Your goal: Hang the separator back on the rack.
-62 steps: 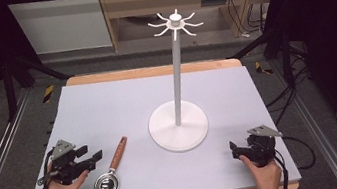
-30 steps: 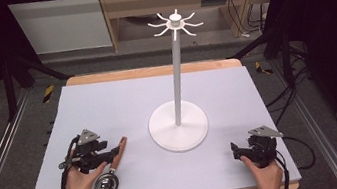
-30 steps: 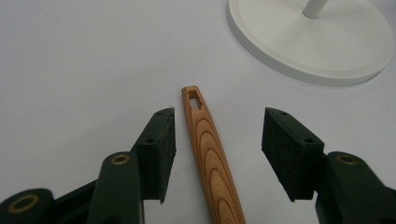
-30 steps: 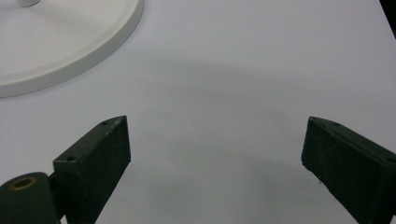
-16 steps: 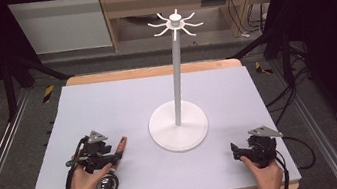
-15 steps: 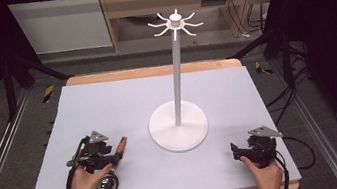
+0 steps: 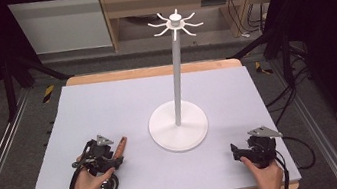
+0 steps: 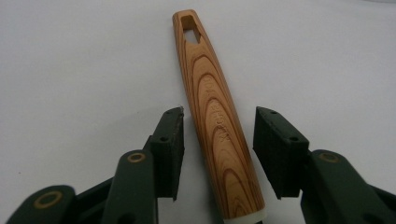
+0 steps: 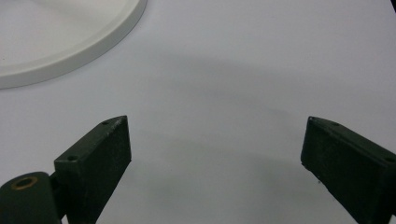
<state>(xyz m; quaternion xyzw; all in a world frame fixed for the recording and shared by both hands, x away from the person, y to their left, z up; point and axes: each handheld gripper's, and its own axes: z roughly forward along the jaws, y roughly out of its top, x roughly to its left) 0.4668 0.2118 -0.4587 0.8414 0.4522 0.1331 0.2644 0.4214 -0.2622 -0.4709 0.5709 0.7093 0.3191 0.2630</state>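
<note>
1. The left gripper (image 8: 217, 140) is seen lowered over a wood-grain utensil handle with a hanging slot at its tip (image 8: 212, 112); its jaws have just been closing, and the handle lies between them, but a gap is still visible on both sides, so nothing is yet clamped.

2. Compared with two seconds ago, when the left gripper lay at the table's 8 o'clock corner beside the utensil, it has been brought across and down onto the handle. A grasp is judged to be about to be completed, with a lift to follow.

3. In the high view, the handle (image 7: 120, 146) is shown pointing toward 1 o'clock from the left gripper (image 7: 110, 156), with the round metal head of the utensil (image 7: 106, 186) at 7 o'clock of the table, partly hidden under the left hand (image 7: 88, 180).

4. The right gripper (image 7: 245, 149) is rested at 5 o'clock, unmoved through the earlier frames, its jaws held wide apart over bare surface, as shown in the right gripper view (image 9: 215, 163).

5. A tall white stand with a round base and radiating hooks at the top (image 7: 179, 123) is set near the centre; it is judged the likely hanging place for the slotted handle.

6. The work is done on a pale lilac-grey mat (image 7: 122, 101) laid on a wooden table (image 7: 153, 70), in a dim room with dark curtains, floor cables and a wooden shelf unit (image 7: 152, 1) at 12 o'clock.
</note>
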